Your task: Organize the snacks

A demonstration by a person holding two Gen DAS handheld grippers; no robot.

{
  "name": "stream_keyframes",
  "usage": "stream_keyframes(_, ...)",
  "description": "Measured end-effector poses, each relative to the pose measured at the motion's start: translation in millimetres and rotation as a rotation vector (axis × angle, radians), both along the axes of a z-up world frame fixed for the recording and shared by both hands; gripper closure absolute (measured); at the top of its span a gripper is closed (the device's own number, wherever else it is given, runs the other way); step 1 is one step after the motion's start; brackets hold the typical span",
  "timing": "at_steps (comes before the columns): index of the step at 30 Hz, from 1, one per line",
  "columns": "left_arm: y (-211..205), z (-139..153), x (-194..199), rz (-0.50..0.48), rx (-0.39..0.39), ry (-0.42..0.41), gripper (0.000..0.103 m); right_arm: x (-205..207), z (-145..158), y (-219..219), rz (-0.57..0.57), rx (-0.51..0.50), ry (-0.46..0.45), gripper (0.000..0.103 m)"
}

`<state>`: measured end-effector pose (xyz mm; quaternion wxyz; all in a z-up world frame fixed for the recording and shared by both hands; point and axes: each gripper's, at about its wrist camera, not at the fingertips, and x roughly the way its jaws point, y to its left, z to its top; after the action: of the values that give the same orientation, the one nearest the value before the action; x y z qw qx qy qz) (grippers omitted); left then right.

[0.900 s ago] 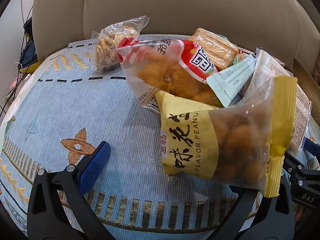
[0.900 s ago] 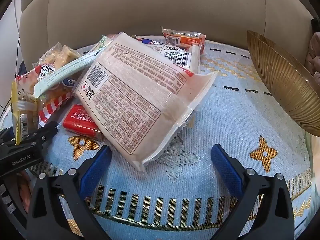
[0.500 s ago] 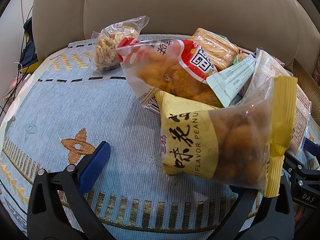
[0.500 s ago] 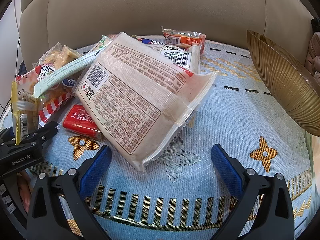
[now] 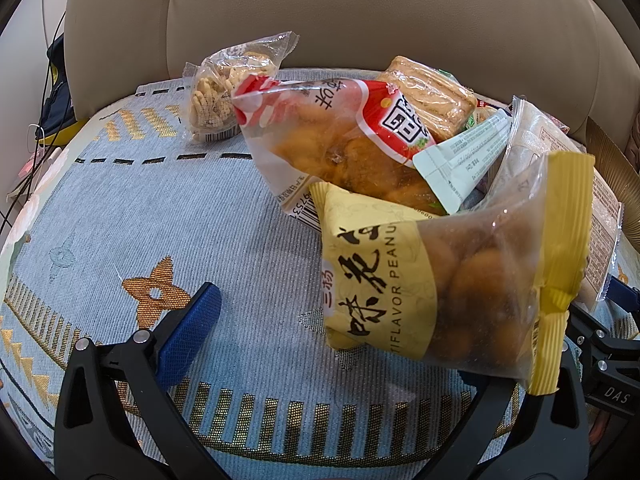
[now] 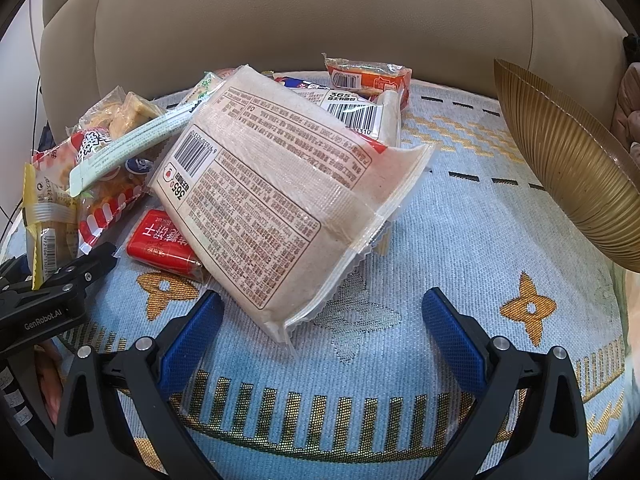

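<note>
A heap of snack packets lies on a light blue patterned cloth (image 5: pixel 140 208). Nearest in the left wrist view is a yellow peanut bag (image 5: pixel 432 284); it covers the right finger of my left gripper (image 5: pixel 332 344), whose jaws stand wide open. Behind it lie a red-and-white bag of fried snacks (image 5: pixel 352 140), a cracker pack (image 5: pixel 432 96) and a pale green sachet (image 5: pixel 464 156). My right gripper (image 6: pixel 320 340) is open on the cloth. The corner of a large pale bag (image 6: pixel 272 200), printed side up, reaches between its fingers without touching them.
A ribbed gold bowl (image 6: pixel 568 168) stands at the right edge. A clear bag of small biscuits (image 5: pixel 228 88) lies apart at the back left. A small red pack (image 6: pixel 160 240), an orange pack (image 6: pixel 368 74) and a beige sofa back (image 6: pixel 320 12) are also in view.
</note>
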<state>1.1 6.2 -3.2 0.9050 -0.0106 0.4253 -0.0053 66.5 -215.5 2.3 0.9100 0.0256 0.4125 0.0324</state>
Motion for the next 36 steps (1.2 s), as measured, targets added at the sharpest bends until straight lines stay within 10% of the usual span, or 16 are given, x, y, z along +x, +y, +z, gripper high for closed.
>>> stream_keyframes(36, -0.4, 0.4, -0.1, 0.0, -0.001, 0.0, 0.003, 1.6, -1.4, 1.9, 0.0, -0.014, 0.003, 0.005)
